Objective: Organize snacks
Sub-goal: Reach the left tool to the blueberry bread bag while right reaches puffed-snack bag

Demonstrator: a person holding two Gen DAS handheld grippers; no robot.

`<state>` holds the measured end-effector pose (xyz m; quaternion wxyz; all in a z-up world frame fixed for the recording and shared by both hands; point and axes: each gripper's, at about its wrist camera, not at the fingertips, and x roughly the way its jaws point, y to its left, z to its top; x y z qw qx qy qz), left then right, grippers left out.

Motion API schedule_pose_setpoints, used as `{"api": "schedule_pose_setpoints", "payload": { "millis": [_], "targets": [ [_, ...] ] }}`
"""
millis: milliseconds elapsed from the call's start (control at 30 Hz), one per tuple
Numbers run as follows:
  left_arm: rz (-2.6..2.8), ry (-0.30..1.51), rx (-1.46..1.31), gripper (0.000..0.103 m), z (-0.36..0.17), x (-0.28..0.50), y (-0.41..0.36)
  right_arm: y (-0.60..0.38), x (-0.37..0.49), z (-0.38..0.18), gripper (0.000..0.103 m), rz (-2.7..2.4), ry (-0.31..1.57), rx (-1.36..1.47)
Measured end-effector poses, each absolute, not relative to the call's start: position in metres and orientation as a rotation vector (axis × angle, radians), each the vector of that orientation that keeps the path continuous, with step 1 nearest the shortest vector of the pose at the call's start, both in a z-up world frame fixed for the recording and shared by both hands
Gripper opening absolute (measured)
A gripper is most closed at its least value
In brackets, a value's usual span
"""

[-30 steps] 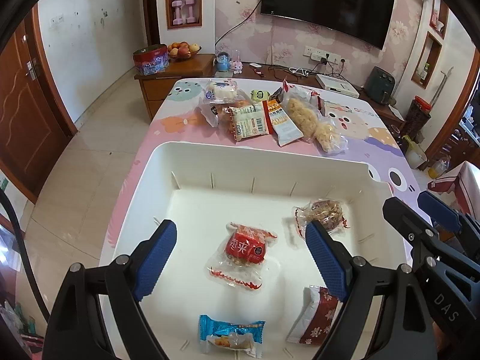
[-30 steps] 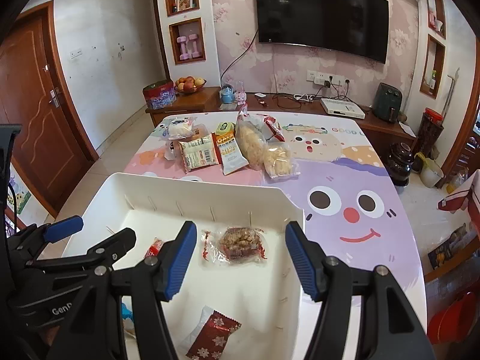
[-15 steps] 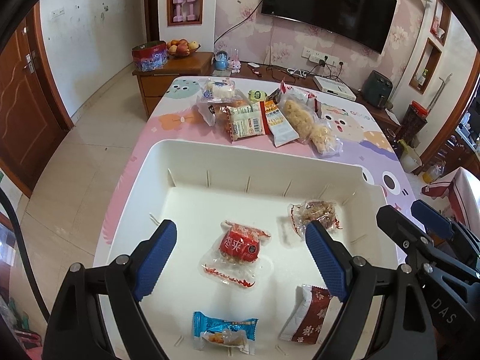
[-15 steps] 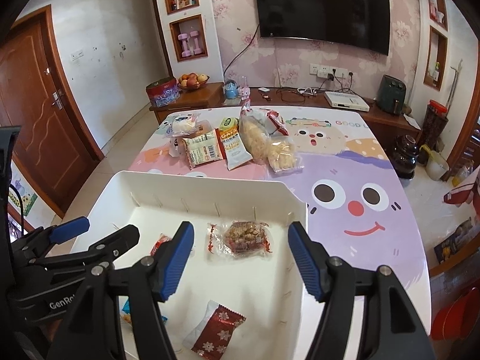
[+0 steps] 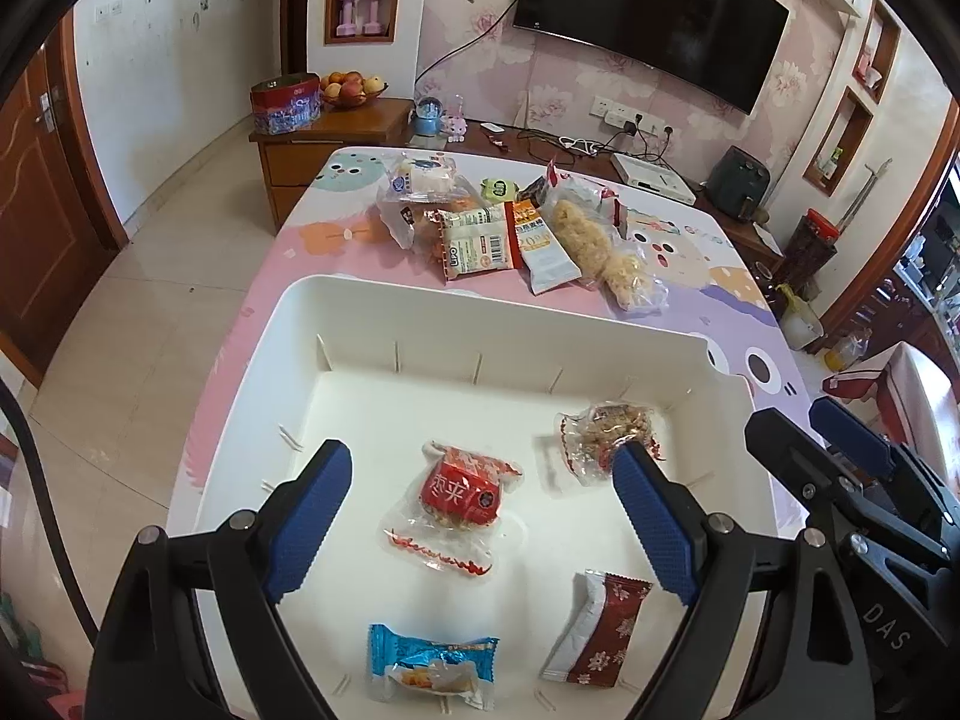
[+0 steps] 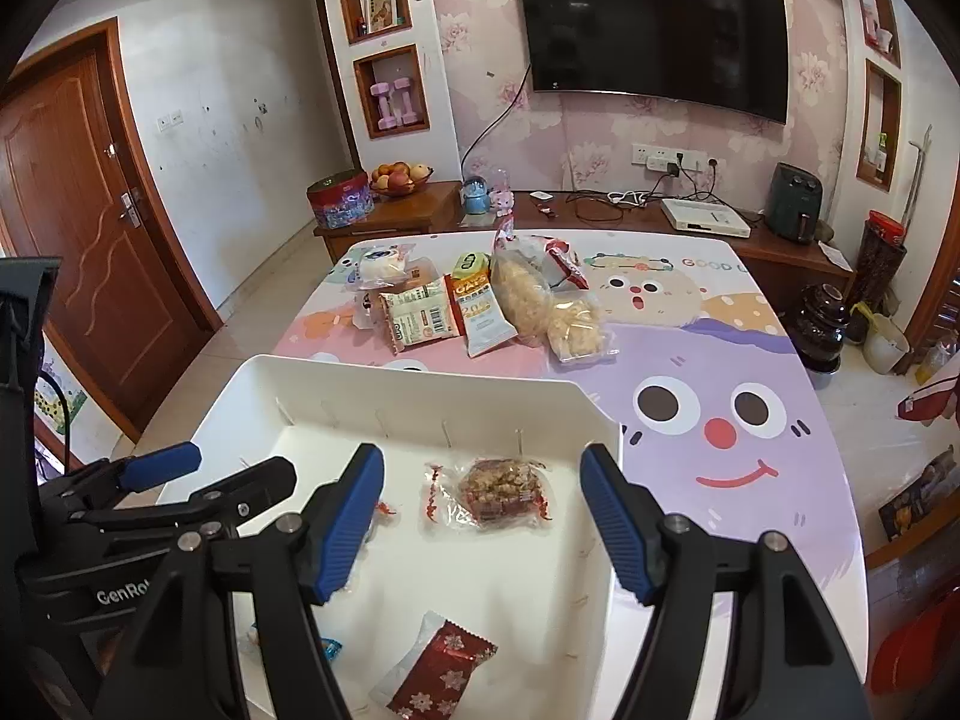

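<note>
A white bin (image 5: 492,324) (image 6: 420,381) sits on the near end of the table. In it lie a red-labelled snack (image 5: 459,492), a brown nut bar in clear wrap (image 5: 609,426) (image 6: 498,489), a dark red packet (image 5: 600,630) (image 6: 438,669) and a blue packet (image 5: 429,663). A cluster of loose snack packets (image 5: 510,234) (image 6: 480,306) lies on the table beyond the bin. My left gripper (image 5: 474,516) is open and empty above the bin. My right gripper (image 6: 483,519) is open and empty above the bin's right part, around the nut bar's position.
The table has a cartoon-print cloth (image 6: 708,408). A wooden cabinet (image 5: 336,132) with a red tin and fruit bowl stands beyond the table. A TV (image 6: 654,36) hangs on the far wall. A door (image 6: 90,240) is at left.
Both grippers have drawn back and risen slightly, so the bin and snacks sit farther ahead in view. Both stay open and empty. The snacks have not moved.
</note>
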<state>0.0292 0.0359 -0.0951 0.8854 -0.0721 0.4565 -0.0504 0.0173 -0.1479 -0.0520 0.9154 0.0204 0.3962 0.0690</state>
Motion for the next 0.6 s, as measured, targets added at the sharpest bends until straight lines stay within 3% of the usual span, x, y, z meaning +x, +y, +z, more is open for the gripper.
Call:
{"api": "schedule_pose_setpoints", "payload": {
  "millis": [333, 600],
  "targets": [
    [-0.105, 0.927, -0.075, 0.088, -0.071, 0.056, 0.032, -0.155, 0.042, -0.043, 0.069, 0.146, 0.853, 0.037],
    [-0.096, 0.906, -0.001, 0.088, -0.014, 0.114, 0.048, -0.179, 0.096, 0.008, 0.068, 0.173, 0.847, -0.001]
  ]
}}
